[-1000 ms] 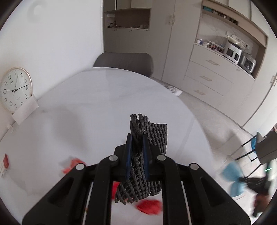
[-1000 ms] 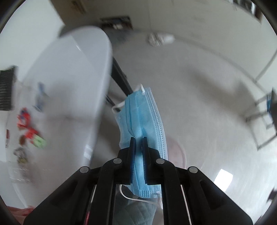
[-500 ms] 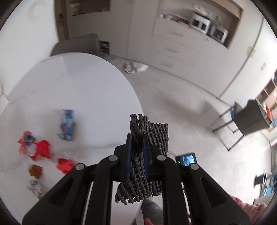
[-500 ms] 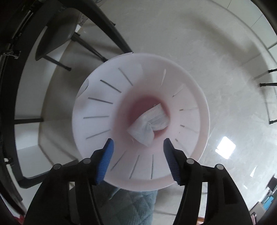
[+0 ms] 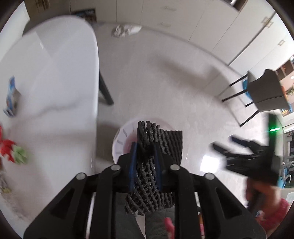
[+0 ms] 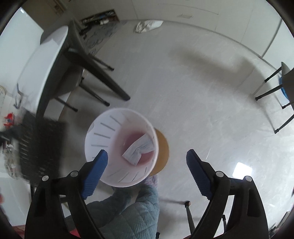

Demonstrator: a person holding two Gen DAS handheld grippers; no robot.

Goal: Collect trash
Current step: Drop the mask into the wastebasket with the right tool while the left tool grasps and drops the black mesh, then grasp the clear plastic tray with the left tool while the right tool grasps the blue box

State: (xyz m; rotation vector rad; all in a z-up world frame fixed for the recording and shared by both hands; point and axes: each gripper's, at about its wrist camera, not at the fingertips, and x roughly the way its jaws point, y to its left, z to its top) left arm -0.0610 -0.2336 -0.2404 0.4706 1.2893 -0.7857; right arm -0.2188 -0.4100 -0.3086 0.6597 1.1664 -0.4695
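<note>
The left gripper (image 5: 145,160) was clamped on a crumpled piece of black foam netting (image 5: 156,165), its blue-padded fingers (image 5: 132,161) pressed into the mesh from both sides, with netting spilling above and below them. Just past the netting, on the pale tiled floor (image 5: 165,82), stood a round white plastic bin with slotted walls (image 5: 119,141), mostly hidden behind the mesh in the left wrist view. The right gripper (image 6: 147,165) hung over the same white bin (image 6: 102,128) with its blue-ribbed fingers (image 6: 95,171) spread wide apart and nothing between them. At the bin's pinkish bottom lay a folded pale face mask (image 6: 139,149), and the bin sat on what looked like a round wooden base (image 6: 161,152). The person's grey-green quilted sleeve or trouser leg (image 6: 132,211) showed below the bin. To the left was the white oval marble-look table (image 5: 55,73), carrying blurred red and green wrappers (image 5: 12,150) and a small blue-and-white carton (image 5: 12,95). Farther off, a grey chair with black legs (image 5: 264,92) stood to the right, and a crumpled white bag (image 5: 126,29) lay on the floor by the cream cabinet fronts (image 5: 183,16).
</note>
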